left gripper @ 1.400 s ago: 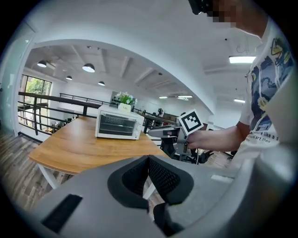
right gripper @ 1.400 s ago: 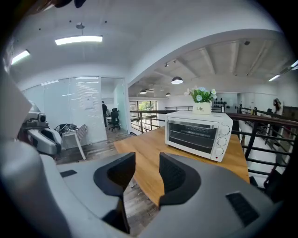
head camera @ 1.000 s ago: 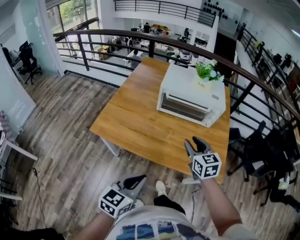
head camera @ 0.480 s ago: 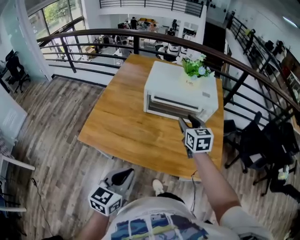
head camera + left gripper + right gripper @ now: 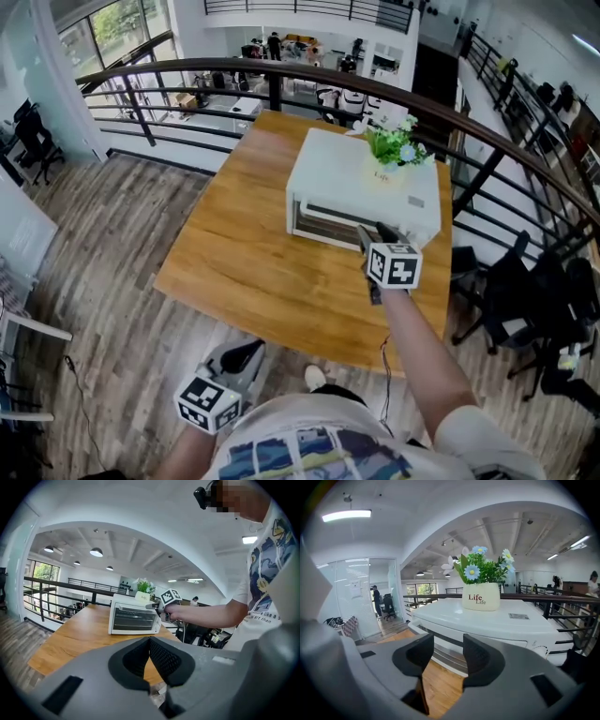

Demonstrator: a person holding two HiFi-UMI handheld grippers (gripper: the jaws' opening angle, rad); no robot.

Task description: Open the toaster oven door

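Flower pot (image 5: 481, 596) on toaster oven (image 5: 487, 623) reads "Life" twice; sticker (image 5: 519, 616) print unreadable.

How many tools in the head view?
2. The right tool is near the toaster oven front; its jaws have just been opening, nothing between them. The left tool, shut, hangs low by the person's torso.

Open-plan office mezzanine with black railing (image 5: 274, 92), office chair (image 5: 33, 141) and desks (image 5: 192, 99) on the floor below.
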